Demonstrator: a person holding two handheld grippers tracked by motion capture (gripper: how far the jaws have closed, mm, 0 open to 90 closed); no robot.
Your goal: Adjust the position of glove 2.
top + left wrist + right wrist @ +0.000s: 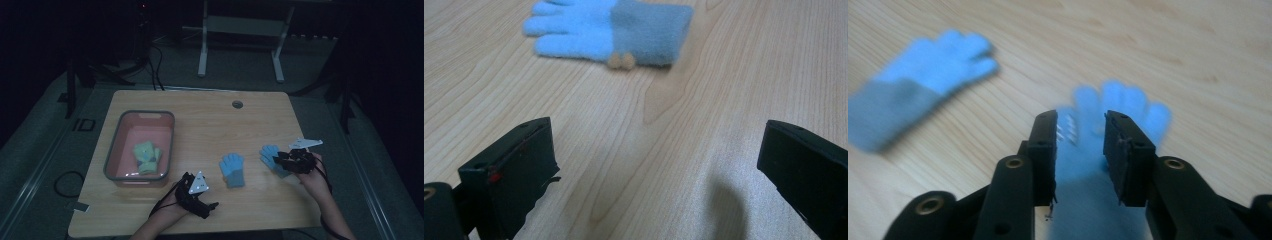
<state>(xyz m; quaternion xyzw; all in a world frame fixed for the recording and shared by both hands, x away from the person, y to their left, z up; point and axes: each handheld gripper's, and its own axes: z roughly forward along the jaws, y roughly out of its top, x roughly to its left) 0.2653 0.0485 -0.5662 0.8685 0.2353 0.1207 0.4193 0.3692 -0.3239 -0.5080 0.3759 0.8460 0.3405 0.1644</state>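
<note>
Beside right gripper: bare table

A dim indoor workroom, most likely a lab or recording space. A pale wooden desk with a round cable port stands on grey carpet. Black tripod-like stand legs flank it, loose cables trail across the floor, and a white metal frame stands behind.

Pink bin on table holds yellow-green glove
</note>
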